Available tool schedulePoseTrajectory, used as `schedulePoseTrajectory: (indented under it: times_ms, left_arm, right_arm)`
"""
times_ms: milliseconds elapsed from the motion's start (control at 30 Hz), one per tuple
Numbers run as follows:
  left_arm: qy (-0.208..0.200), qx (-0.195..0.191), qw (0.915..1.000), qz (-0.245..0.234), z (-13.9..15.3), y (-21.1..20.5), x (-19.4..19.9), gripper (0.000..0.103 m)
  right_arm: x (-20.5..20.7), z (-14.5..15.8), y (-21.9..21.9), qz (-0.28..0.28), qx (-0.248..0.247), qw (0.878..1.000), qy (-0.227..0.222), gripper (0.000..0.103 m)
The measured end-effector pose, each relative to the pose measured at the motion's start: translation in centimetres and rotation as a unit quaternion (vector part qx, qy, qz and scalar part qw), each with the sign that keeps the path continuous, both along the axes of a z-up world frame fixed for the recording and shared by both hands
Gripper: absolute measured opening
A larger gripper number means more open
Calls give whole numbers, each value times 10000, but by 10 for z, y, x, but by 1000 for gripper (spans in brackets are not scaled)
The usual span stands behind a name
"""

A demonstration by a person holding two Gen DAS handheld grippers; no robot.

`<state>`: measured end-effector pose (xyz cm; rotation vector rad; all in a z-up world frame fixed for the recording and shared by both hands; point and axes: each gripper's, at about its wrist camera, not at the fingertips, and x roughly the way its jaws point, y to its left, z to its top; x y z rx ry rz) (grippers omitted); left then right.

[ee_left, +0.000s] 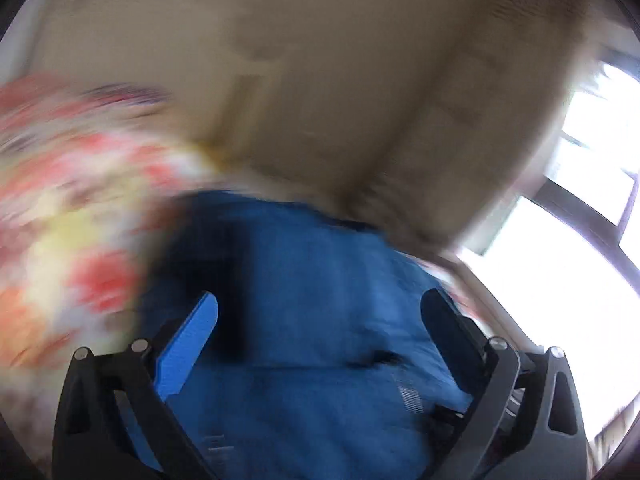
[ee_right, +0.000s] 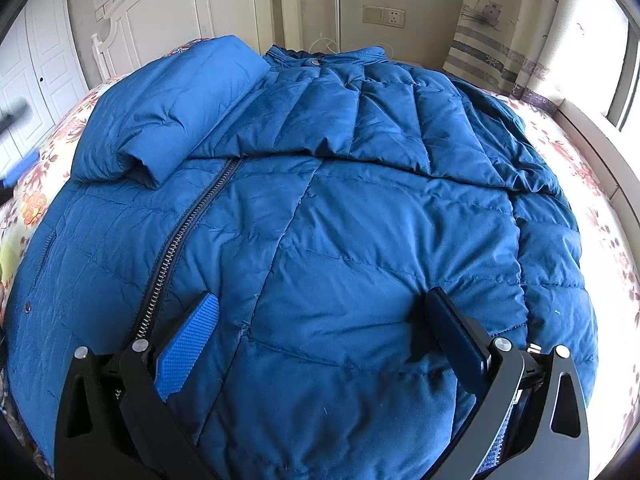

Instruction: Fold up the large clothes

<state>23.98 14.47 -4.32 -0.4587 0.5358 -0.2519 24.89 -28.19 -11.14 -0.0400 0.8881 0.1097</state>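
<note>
My right tongs (ee_right: 320, 320) hang released over the blue puffer jacket (ee_right: 340, 208), both fingers spread wide and nothing pinched between them. The jacket lies spread across the bed (ee_right: 592, 184) on a floral sheet, collar toward the white headboard (ee_right: 180, 12). 1 sleeve (ee_right: 160, 116) is folded in over the chest, cuff near the zipper (ee_right: 188, 236), which runs at a slant down the front. The far shoulder is also folded over, its edge crossing the front. Curtain (ee_right: 508, 28) and wall socket (ee_right: 384, 16) sit behind the bed.

My left tongs (ee_left: 320, 320) are released too, fingers wide apart, blue jacket fabric (ee_left: 320, 280) in front of them but not gripped. That view is badly smeared; the red and yellow blur at the left is probably the floral sheet (ee_left: 68, 208). A bright window (ee_left: 568, 248) shows at the right.
</note>
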Motion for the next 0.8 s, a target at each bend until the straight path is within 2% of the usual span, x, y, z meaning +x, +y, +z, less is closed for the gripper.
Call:
schedulePoseTrajectory:
  times_ms: [33, 67, 100, 133, 167, 200, 233, 300, 367, 433, 467, 533, 600, 667, 800]
  left_arm:
    - [339, 77, 9990, 273, -7, 9, 5, 94]
    - [473, 80, 9983, 322, -11, 14, 8, 81]
    - [630, 153, 9975, 293, -18, 14, 12, 74]
    - [721, 268, 9967, 272, -21, 10, 16, 72]
    - [870, 610, 9942, 190, -28, 1, 20, 62]
    - [927, 757, 9927, 139, -34, -11, 25, 49]
    - [1057, 894, 9904, 51, -42, -18, 29, 46]
    - [1231, 771, 9894, -90, -51, -18, 35, 40]
    - [1252, 455, 9910, -138, -56, -11, 37, 40]
    - [1295, 125, 9914, -166, -63, 3, 41, 41]
    - [1284, -29, 9915, -198, -66, 7, 41, 41]
    - [1233, -268, 9916, -276, -73, 10, 39, 43]
    - [1188, -394, 9916, -325, -75, 12, 43, 48]
    - [1160, -388, 9919, -337, -72, 10, 43, 50]
    - [1041, -438, 9931, -314, -67, 10, 37, 63]
  right_arm:
    - [-1, 0, 0, 1, -2, 10000, -1, 99]
    - [-1, 0, -1, 1, -3, 10000, -2, 99]
    - [0, 0, 0, 0, -7, 10000, -4, 99]
    - [-1, 0, -1, 2, -4, 10000, -4, 99]
    - [0, 0, 0, 2, -9, 10000, -4, 99]
    - [-1, 0, -1, 5, -3, 10000, -4, 99]
    - [-1, 0, 0, 4, -14, 10000, -5, 99]
    - [-1, 1, 0, -7, -29, 10000, -24, 98]
    - [-3, 4, 3, -61, -158, 9998, -102, 97]
    - [-11, 13, 13, -81, -465, 9980, -425, 92]
    - [-17, 21, 23, 75, -569, 9961, -667, 88]
    - [-24, 35, 47, 457, -771, 9903, -1059, 88]
    - [-25, 45, 81, 857, -1310, 9773, -1426, 88]
    - [-19, 45, 113, 1235, -1824, 9626, -1579, 84]
    - [8, 26, 172, 1808, -2834, 9261, -1714, 80]
